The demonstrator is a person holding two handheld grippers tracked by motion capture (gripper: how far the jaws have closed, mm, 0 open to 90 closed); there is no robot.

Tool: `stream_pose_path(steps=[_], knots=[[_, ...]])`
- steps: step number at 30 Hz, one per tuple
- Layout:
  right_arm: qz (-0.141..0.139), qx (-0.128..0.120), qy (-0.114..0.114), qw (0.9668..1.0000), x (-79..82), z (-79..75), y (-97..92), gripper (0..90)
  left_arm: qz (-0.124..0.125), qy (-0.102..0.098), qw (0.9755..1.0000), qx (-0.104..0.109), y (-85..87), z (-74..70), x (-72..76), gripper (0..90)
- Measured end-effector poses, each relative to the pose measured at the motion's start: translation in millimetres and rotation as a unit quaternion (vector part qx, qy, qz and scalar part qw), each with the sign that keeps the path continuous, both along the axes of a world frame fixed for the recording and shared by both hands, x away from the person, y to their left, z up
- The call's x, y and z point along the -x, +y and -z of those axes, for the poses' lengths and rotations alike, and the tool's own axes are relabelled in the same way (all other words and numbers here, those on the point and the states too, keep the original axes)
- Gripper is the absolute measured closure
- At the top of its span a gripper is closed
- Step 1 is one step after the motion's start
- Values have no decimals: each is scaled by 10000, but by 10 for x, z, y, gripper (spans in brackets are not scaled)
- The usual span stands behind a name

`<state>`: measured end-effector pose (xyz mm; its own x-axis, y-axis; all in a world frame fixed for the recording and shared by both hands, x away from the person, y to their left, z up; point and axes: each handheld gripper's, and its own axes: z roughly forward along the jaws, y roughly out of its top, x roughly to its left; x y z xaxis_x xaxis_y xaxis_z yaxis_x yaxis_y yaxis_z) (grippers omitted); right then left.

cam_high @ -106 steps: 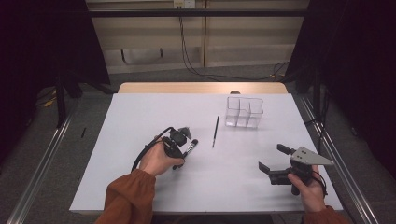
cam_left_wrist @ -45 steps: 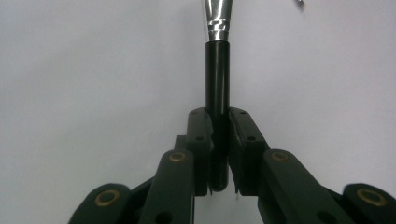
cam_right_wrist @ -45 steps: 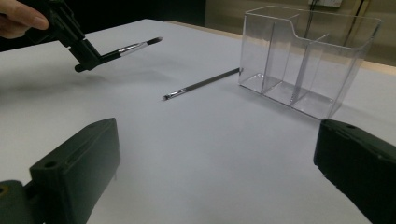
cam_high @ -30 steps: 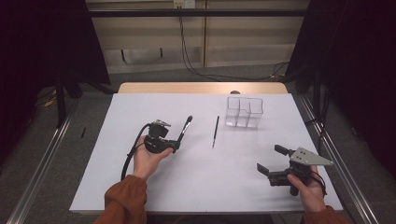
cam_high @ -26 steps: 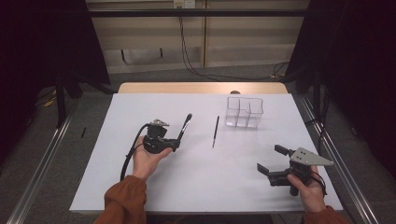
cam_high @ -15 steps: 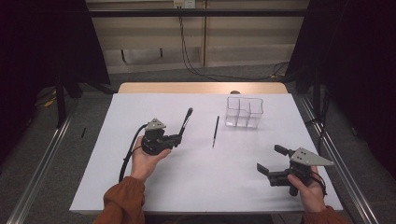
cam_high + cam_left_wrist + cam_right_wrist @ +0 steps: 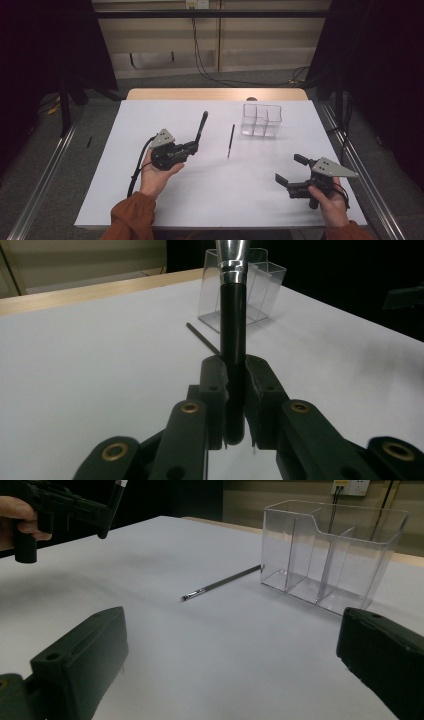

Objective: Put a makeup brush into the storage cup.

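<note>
My left gripper (image 7: 192, 146) is shut on the black handle of a makeup brush (image 7: 201, 127), held above the left half of the white table (image 7: 150, 200). The brush (image 7: 233, 325) rises between the pads and shows a silver ferrule at its top. It points away toward the far side. A thin dark brush (image 7: 230, 141) lies flat on the table between the left gripper and a clear three-compartment organizer (image 7: 261, 120). My right gripper (image 7: 290, 169) rests near the front right, open wide with nothing between its jaws (image 7: 230, 665).
The organizer (image 7: 330, 555) stands at the back right, and its compartments look empty. The thin brush (image 7: 222, 586) ends close to the organizer's near left corner. A wooden strip (image 7: 215, 94) borders the table's far edge. Metal rails run along both sides.
The left gripper has come up off the table with the makeup brush and shifted slightly left. Over the last second it barely moved. The right gripper stayed put.
</note>
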<state>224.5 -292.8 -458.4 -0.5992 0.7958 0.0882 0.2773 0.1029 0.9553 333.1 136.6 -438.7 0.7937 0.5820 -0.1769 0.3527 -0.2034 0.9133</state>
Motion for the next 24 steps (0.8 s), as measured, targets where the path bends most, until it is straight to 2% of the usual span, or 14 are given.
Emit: stream_pose_path(steps=[1,3,5,6,8,17,19,21,22,24], knots=[[0,0,0,10000,0,0,0,0,-15,-47,10000,17,6,-16,25,796],[6,-32,-7,10000,-6,-3,10,0,-9,-36,9998,183,36,-45,62,796],[5,-31,-26,10000,-9,-11,18,0,15,-144,9997,200,70,-70,100,796],[-12,-29,-36,10000,-11,-16,22,0,48,-144,9997,208,91,-80,122,796],[9,-37,-48,10000,-11,-24,35,0,124,-53,9991,406,120,-84,146,796],[-204,-143,-182,9995,-25,-83,187,0,338,-232,9989,232,132,-126,316,796],[-259,-163,-160,9994,-35,-89,225,0,345,-241,9988,235,132,-119,346,796],[-285,-169,-152,9993,-48,-100,258,0,327,-202,9985,383,129,-76,386,796],[-285,-169,-152,9993,-48,-100,258,0,327,-202,9985,383,129,-76,386,796],[-398,-311,-138,9986,-66,-123,299,4,384,-165,9985,368,110,-31,399,796]])
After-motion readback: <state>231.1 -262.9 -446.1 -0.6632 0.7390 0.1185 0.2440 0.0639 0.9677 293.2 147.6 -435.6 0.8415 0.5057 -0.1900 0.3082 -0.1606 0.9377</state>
